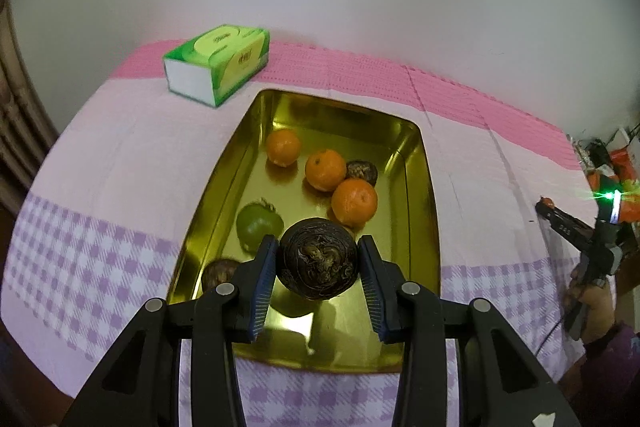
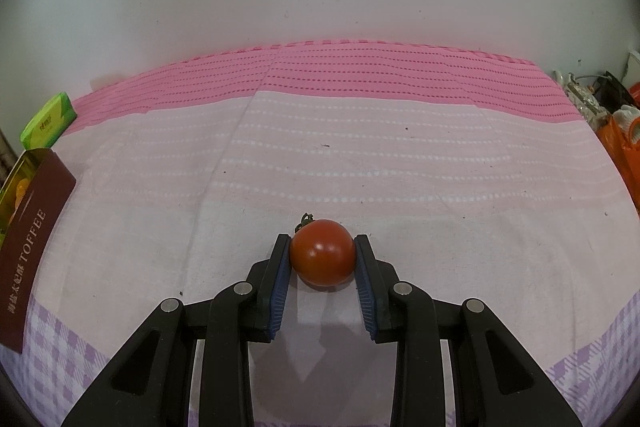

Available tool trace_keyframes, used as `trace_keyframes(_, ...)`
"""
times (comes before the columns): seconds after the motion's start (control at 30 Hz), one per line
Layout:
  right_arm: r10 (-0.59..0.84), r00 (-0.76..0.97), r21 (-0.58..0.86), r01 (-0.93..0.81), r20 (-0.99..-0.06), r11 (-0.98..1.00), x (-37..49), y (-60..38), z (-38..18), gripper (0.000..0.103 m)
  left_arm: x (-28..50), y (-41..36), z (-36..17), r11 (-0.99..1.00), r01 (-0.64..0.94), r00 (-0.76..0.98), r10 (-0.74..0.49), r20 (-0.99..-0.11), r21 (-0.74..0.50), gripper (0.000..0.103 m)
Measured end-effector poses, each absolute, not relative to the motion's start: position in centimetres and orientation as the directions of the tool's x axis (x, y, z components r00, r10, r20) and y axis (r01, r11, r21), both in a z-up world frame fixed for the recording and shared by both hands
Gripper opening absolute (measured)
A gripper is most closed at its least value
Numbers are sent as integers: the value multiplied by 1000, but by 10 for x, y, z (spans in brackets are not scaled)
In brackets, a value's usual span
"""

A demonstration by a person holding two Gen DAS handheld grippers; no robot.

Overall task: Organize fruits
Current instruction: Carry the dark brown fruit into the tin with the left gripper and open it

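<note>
Two fruits gripped, one over the tin, one on the cloth.

Risks noted first: round dark brown ridged fruit (image 1: 318,259), pinched only at its widest girth between the left gripper (image 1: 318,267) pads, liable to roll out and knock the three orange mandarins (image 1: 354,202) just beyond the fingertips; small red glossy tomato (image 2: 322,253), soft-skinned, liable to bruise or squirt free under a hard squeeze. Left fingers (image 1: 264,283) narrowly parted, clamped on the brown fruit, held above the near end of the gold rectangular metal tray (image 1: 424,211); green round fruit (image 1: 259,227) just left of the fingertips. Right gripper (image 2: 322,259) closed tight on the tomato, apparently resting on the pink-and-white tablecloth (image 2: 360,163), well right of the tray.
</note>
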State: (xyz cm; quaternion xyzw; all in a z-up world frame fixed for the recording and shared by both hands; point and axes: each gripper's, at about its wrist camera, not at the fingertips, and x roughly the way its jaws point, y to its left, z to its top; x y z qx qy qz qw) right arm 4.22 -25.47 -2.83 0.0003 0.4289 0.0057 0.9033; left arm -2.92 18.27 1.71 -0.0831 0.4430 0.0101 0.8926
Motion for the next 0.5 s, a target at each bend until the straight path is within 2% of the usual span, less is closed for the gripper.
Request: trace_keyframes(0.5, 11, 632, 6, -10, -775, 1000, 43, -255, -28, 32, 13, 179, 3, 993, -99, 590, 8, -807, -62, 37)
